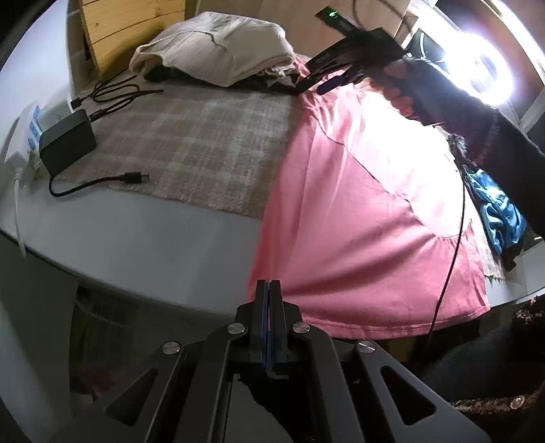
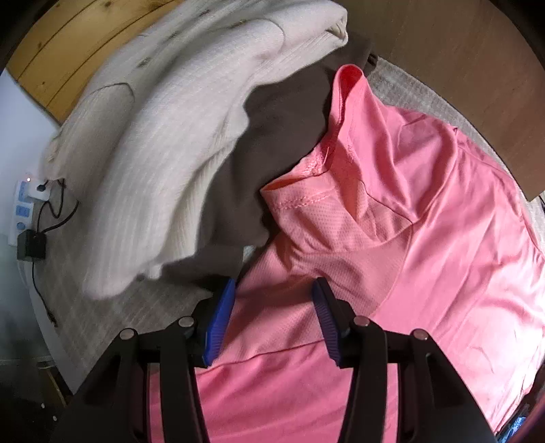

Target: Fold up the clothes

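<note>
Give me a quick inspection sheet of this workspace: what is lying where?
Surface: white table with a checked mat on it.
Job's things: pink shirt spread flat; cream sweater piled on a brown garment at the far end.
Clutter: black adapter, power strip, blue cloth.
Grippers: left gripper shut, empty, at the table's near edge; right gripper open over the shirt's collar end.
Cables: black leads on the mat; a thin cable hangs across the shirt.
Surroundings: wooden panel, bright lamp.

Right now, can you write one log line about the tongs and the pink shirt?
left tongs: shut, empty | right tongs: open over pink shirt | shirt: spread flat, not folded
</note>
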Demonstrator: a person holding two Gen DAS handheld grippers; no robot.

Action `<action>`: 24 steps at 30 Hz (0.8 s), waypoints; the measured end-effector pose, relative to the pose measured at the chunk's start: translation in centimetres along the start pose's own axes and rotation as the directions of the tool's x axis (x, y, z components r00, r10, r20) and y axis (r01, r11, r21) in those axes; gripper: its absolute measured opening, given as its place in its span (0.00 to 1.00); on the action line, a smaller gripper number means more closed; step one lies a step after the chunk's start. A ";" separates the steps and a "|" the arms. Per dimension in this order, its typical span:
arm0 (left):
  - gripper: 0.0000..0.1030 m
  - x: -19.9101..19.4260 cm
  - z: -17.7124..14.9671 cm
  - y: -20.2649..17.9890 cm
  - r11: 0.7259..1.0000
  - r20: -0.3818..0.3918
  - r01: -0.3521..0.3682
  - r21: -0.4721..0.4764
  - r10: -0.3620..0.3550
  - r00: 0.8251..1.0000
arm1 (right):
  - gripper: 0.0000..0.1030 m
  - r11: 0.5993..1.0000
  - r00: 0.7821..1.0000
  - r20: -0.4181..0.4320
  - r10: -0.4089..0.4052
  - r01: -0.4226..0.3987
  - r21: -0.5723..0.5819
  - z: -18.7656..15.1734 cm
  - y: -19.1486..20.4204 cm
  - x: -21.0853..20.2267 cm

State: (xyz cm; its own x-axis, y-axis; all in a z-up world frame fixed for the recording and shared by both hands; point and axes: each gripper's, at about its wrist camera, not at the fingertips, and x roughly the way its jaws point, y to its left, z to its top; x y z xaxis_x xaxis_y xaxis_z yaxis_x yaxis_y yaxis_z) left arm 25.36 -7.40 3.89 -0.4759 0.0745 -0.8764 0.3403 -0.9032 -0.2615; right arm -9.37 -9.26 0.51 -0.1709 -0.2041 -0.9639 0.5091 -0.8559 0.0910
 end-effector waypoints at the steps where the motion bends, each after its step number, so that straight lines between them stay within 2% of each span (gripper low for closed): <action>1: 0.00 0.0 0.0 0.1 1.000 0.002 -0.002 -0.001 0.002 1.000 | 0.17 1.000 1.000 0.020 0.019 -0.019 -0.005 0.0 0.0 -0.2; 2: 0.00 -0.1 0.1 0.2 1.000 0.005 -0.004 -0.004 0.004 1.000 | 0.02 0.999 0.999 0.012 0.046 -0.047 0.008 0.0 -0.1 -0.2; 3: 0.00 -0.2 0.1 0.4 1.000 0.008 -0.006 -0.009 0.006 1.000 | 0.01 0.997 0.997 0.001 0.075 -0.075 0.023 0.0 -0.3 -0.2; 5: 0.00 -0.5 -0.1 1.3 0.999 0.019 0.001 -0.046 0.000 1.000 | 0.01 0.992 0.993 0.035 0.116 -0.118 0.036 0.3 -0.4 -1.1; 8: 0.00 -0.1 -0.5 2.7 0.996 0.005 -0.041 -0.085 0.042 0.999 | 0.01 0.988 0.989 0.055 0.140 -0.143 0.058 1.0 -0.4 -1.3; 10: 0.00 -0.2 -0.7 2.9 0.996 -0.001 -0.024 -0.089 0.024 1.000 | 0.02 0.986 0.986 0.024 0.162 -0.163 0.027 0.9 -0.1 -1.3; 12: 0.00 -0.4 -0.8 2.6 0.997 -0.002 -0.006 -0.077 0.006 1.000 | 0.09 0.993 0.993 -0.003 0.116 -0.116 0.030 0.0 -0.6 -2.0; 14: 0.00 -0.6 -0.8 1.7 0.999 -0.013 -0.014 -0.047 0.013 1.000 | 0.35 0.995 0.996 -0.025 0.087 -0.086 0.042 -0.8 -1.3 -2.6; 15: 0.04 -0.6 -0.7 1.1 0.999 -0.012 -0.018 -0.030 0.018 1.000 | 0.38 0.994 0.995 -0.029 0.094 -0.093 0.051 -1.1 -1.5 -2.8; 16: 0.17 -0.5 -0.6 0.6 1.000 -0.009 -0.011 -0.017 0.011 1.000 | 0.38 0.993 0.994 -0.032 0.103 -0.101 0.059 -1.3 -1.7 -2.9; 18: 0.35 -0.1 -0.4 -0.4 1.000 -0.019 -0.001 0.010 0.002 1.000 | 0.38 0.995 0.995 -0.048 0.083 -0.081 0.059 -1.6 -1.6 -2.6; 21: 0.35 0.6 -0.2 -2.2 0.996 -0.030 -0.004 0.084 0.007 1.000 | 0.38 0.995 0.992 -0.090 0.092 -0.087 0.057 -2.0 -1.1 -1.2; 24: 0.34 1.7 -0.3 -3.4 0.988 -0.053 -0.030 0.152 0.038 0.998 | 0.37 0.999 0.997 -0.068 0.036 -0.036 -0.002 -2.4 0.3 -1.1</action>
State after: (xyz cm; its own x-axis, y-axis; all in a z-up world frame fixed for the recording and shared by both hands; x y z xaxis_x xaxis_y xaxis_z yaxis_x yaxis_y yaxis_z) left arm 23.64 -4.04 3.11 -0.4191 0.0619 -0.9058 0.2274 -0.9587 -0.1707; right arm -7.00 -8.13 0.96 -0.0946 -0.2020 -0.9748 0.5163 -0.8472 0.1255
